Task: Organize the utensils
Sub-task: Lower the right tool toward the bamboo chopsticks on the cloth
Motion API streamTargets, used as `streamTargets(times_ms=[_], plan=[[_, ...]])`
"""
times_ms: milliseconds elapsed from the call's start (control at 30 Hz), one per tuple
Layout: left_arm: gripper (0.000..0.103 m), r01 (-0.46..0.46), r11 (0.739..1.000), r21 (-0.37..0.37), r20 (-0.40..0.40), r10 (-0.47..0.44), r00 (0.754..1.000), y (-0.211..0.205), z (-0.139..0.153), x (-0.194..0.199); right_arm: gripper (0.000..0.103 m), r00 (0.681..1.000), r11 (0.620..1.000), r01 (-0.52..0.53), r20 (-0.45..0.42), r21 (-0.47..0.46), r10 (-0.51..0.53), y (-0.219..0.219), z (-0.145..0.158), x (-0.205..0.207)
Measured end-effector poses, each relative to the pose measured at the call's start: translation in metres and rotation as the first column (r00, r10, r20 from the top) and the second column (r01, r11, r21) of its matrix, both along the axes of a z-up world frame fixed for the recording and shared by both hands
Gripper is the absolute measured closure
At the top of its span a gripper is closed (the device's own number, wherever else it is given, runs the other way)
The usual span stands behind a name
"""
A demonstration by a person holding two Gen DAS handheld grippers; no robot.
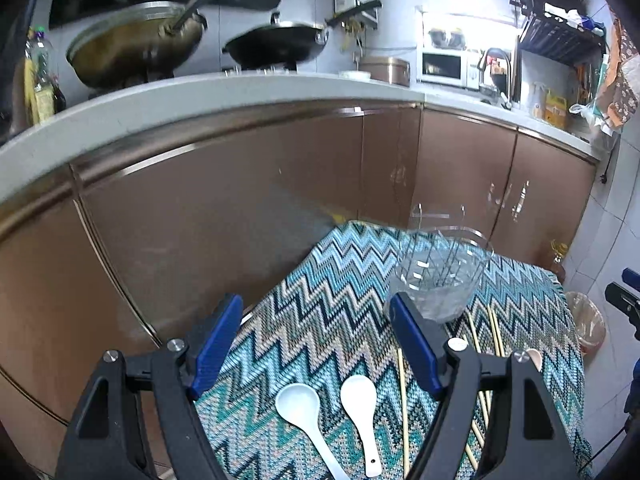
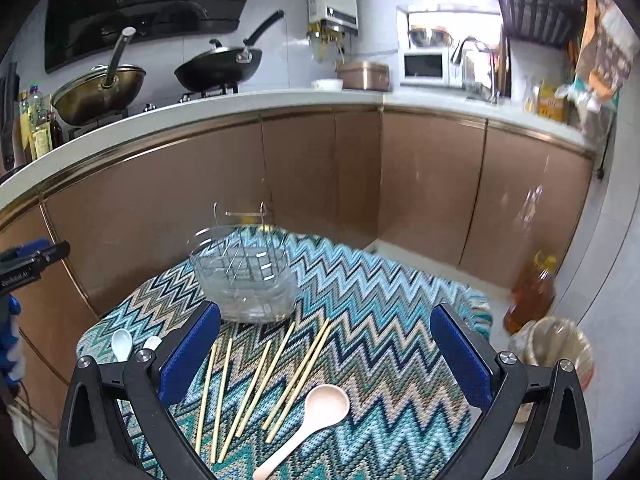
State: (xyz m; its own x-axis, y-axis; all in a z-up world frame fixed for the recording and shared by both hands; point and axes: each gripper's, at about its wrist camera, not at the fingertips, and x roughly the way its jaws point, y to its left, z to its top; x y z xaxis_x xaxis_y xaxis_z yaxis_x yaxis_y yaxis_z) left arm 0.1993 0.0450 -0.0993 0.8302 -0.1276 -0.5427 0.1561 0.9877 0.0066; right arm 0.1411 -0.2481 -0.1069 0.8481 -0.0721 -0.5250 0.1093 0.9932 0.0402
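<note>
A clear utensil holder (image 1: 438, 276) with a wire divider stands at the far end of a zigzag-patterned table (image 1: 320, 300); it also shows in the right wrist view (image 2: 246, 280). Two white spoons (image 1: 308, 412) (image 1: 362, 404) lie below my left gripper (image 1: 316, 340), which is open and empty. Several wooden chopsticks (image 2: 256, 384) and a pale pink spoon (image 2: 316, 412) lie between the fingers of my right gripper (image 2: 326, 348), which is open and empty above them. The white spoons (image 2: 121, 344) show at the left there.
Brown kitchen cabinets (image 2: 320, 184) with a white counter (image 2: 240, 108) stand behind the table. Two woks (image 2: 218, 68) sit on the stove. An oil bottle (image 2: 530, 292) and a lined bin (image 2: 560, 352) stand on the floor to the right.
</note>
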Motion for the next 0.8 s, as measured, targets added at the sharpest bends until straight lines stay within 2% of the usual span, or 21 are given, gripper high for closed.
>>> streamTargets(times_ms=[200, 267, 567, 733, 800], plan=[[0.028, 0.032, 0.998, -0.062, -0.132, -0.040, 0.991, 0.007, -0.026, 0.023, 0.008, 0.997, 0.999, -0.023, -0.079, 0.043, 0.026, -0.009, -0.017, 0.020], [0.029, 0.030, 0.996, -0.078, -0.165, -0.042, 0.985, 0.010, -0.033, 0.029, 0.015, 0.993, 0.997, -0.035, -0.109, 0.076, 0.043, -0.012, -0.023, 0.029], [0.031, 0.034, 0.992, -0.118, -0.294, -0.068, 0.954, 0.019, -0.065, 0.052, 0.033, 0.973, 0.987, -0.056, -0.212, 0.151, 0.087, -0.020, -0.043, 0.059], [0.045, 0.058, 0.989, -0.139, -0.362, -0.105, 0.926, 0.016, -0.081, 0.066, 0.045, 0.958, 0.982, -0.063, -0.264, 0.180, 0.110, -0.024, -0.054, 0.078], [0.047, 0.060, 0.987, -0.152, -0.388, -0.115, 0.915, 0.015, -0.087, 0.071, 0.048, 0.952, 0.979, -0.062, -0.282, 0.193, 0.116, -0.028, -0.059, 0.084]])
